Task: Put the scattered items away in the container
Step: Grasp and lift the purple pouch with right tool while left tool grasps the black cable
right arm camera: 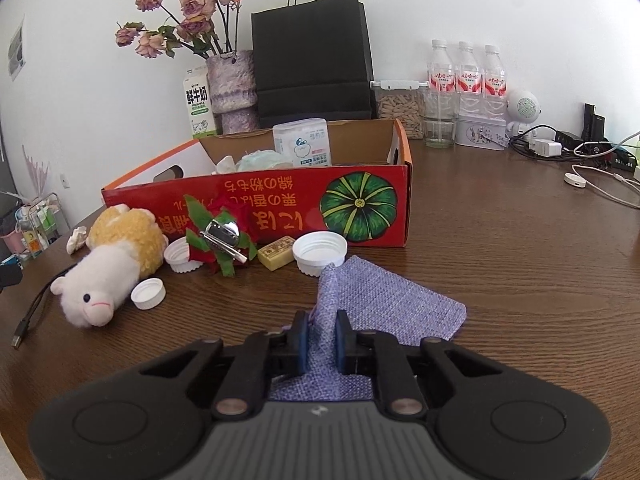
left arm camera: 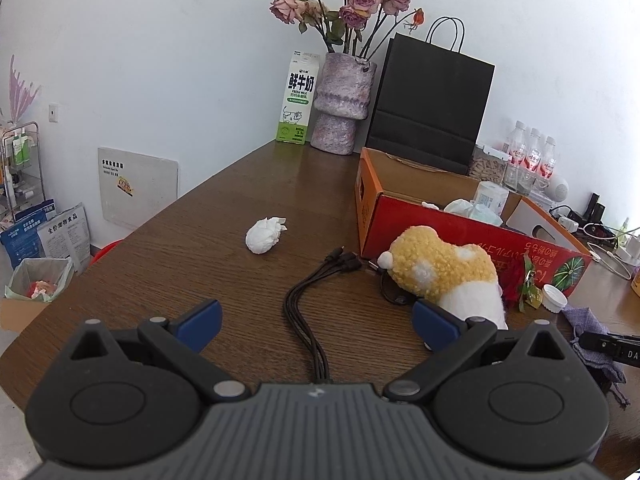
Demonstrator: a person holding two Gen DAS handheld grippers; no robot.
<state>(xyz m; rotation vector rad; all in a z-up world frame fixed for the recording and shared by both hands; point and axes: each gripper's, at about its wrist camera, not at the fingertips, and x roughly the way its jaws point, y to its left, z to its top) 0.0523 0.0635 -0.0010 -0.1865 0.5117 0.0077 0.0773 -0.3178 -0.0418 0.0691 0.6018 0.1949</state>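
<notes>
The red cardboard box [right arm camera: 360, 204] stands open on the wooden table, also in the left wrist view [left arm camera: 472, 236], with tissues and packets inside. My right gripper [right arm camera: 322, 340] is shut on a purple cloth pouch [right arm camera: 392, 300] lying in front of the box. My left gripper [left arm camera: 316, 320] is open and empty above a black multi-head cable [left arm camera: 312, 300]. Its right finger is next to a yellow-and-white plush sheep [left arm camera: 448, 272], which also shows in the right wrist view [right arm camera: 116, 264]. A crumpled white tissue [left arm camera: 264, 234] lies further left. White caps [right arm camera: 320, 254], a red-green flower with a metal clip [right arm camera: 220, 240] and a yellow block [right arm camera: 278, 256] lie by the box.
A milk carton [left arm camera: 296, 100], a vase of dried roses [left arm camera: 340, 104] and a black paper bag [left arm camera: 432, 100] stand at the back. Water bottles [right arm camera: 464, 76], a jar, a tin and chargers with cables [right arm camera: 580, 152] sit at the right. The table edge drops off at the left.
</notes>
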